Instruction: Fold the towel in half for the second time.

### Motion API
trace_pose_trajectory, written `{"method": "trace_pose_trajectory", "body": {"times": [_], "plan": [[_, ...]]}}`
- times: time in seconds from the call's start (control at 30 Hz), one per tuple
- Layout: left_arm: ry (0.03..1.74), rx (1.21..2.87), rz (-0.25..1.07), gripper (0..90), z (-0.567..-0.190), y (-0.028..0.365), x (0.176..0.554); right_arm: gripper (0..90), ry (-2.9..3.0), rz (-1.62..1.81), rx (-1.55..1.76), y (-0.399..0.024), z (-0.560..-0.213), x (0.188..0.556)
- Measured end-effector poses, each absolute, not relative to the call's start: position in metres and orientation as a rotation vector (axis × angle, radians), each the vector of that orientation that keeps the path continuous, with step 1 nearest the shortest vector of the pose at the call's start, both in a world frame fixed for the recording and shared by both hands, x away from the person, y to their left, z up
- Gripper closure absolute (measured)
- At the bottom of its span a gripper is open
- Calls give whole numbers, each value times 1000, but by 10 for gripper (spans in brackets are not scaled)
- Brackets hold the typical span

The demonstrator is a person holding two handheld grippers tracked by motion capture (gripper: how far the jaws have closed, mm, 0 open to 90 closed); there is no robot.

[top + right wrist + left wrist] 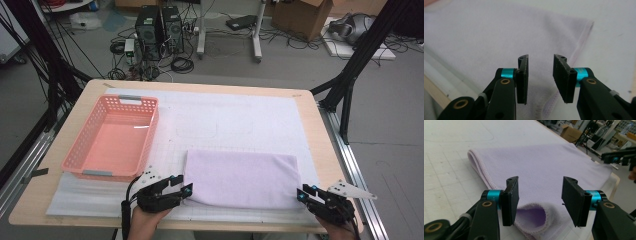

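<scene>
A lavender towel (240, 177) lies folded into a wide rectangle on the white gridded mat (235, 120), near the front edge of the table. At its near left corner my left gripper (184, 185) stands open. In the left gripper view, a curled fold of the towel (536, 217) sits low between the jaws (540, 195), and the pads do not touch it. My right gripper (306, 192) is open at the near right corner. In the right gripper view its jaws (540, 72) hover apart above the stitched hem of the towel (486, 37).
A pink plastic basket (151, 132) with nothing in it stands on the mat's left side, just behind the left gripper. The wooden table edge (322, 150) runs close to the right gripper. Black frame posts flank the table; computer towers (160, 30) and boxes stand on the floor beyond.
</scene>
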State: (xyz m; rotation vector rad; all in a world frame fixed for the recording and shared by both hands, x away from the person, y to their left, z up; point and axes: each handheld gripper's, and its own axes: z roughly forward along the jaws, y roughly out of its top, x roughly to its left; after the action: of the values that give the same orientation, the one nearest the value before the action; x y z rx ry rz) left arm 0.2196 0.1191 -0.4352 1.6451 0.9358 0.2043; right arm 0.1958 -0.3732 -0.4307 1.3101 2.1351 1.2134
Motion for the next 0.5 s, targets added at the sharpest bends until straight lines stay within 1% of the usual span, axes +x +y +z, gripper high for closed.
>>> {"method": "trace_pose_trajectory", "body": {"times": [0.1, 0.17, 0.23, 0.33, 0.4, 0.47, 0.5], "plan": [[958, 1652, 218, 479, -436, 124, 221, 719, 2215, 1112, 1313, -370, -440, 198], [969, 1665, 227, 481, -438, 125, 222, 734, 2233, 1073, 1292, -371, -442, 193], [965, 1675, 237, 481, -438, 124, 223, 732, 2236, 1059, 1293, -374, -439, 190], [950, 1683, 233, 481, -436, 122, 229, 721, 2192, 1127, 1301, -380, -435, 189], [927, 1689, 216, 528, -435, 119, 232, 722, 2151, 1181, 1301, -381, -431, 191], [886, 1724, 203, 657, -435, 113, 231, 717, 2136, 1206, 1287, -378, -430, 194], [871, 1749, 191, 690, -437, 110, 229, 711, 2141, 1206, 1283, -376, -430, 195]]}}
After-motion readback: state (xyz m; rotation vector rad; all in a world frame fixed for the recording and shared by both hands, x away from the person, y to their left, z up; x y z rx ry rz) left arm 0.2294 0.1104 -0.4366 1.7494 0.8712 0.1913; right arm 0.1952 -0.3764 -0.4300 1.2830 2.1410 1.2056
